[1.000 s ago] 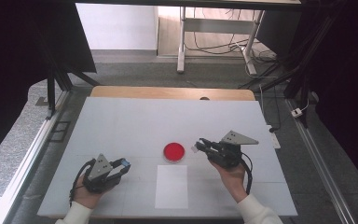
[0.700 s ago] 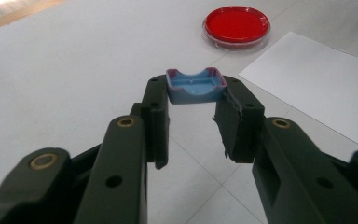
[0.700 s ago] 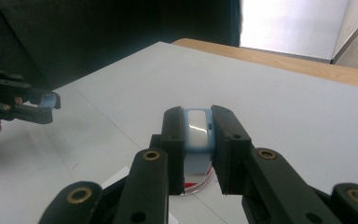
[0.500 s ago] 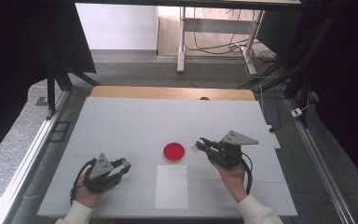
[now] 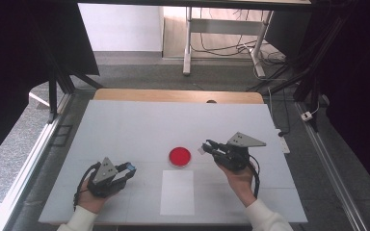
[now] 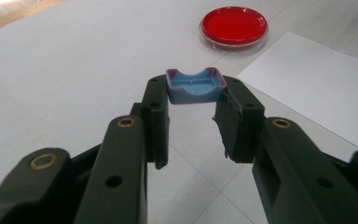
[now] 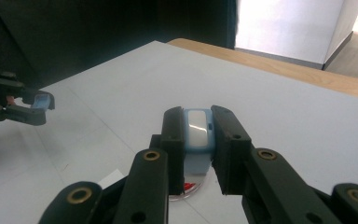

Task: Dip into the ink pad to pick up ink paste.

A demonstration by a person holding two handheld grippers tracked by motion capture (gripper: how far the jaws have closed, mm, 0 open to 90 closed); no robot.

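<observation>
The left gripper [image 5: 125, 169] rests low at the near left of the white table [image 5: 125, 125], its jaws clenched on a small blue cap [image 6: 196, 87] that sits pinched right at the tips, hollow side up with a purplish rim. The right gripper [image 5: 207, 147] hangs to the right of the red dish [image 5: 180, 156], jaws clamped on a pale blue case [image 7: 198, 128] with a glossy white face, held above the table so that the dish's rim peeks out just beneath it in the right gripper view. A white sheet of paper [image 5: 177, 191] lies flat just in front of the dish, between the two hands. Judging by the matching colours, the cap probably belongs on the case, so the work in hand looks like bringing the two parts together or over the dish. The main risk lies with the cap: it is caught only at the very ends of the left jaws, so any twist or push against the case could make it pivot or shoot out onto the table. The case is gripped by its smooth sides and might slide if pressed endways. A low pass over the dish could also nudge it or knock it off its place beside the paper.
</observation>
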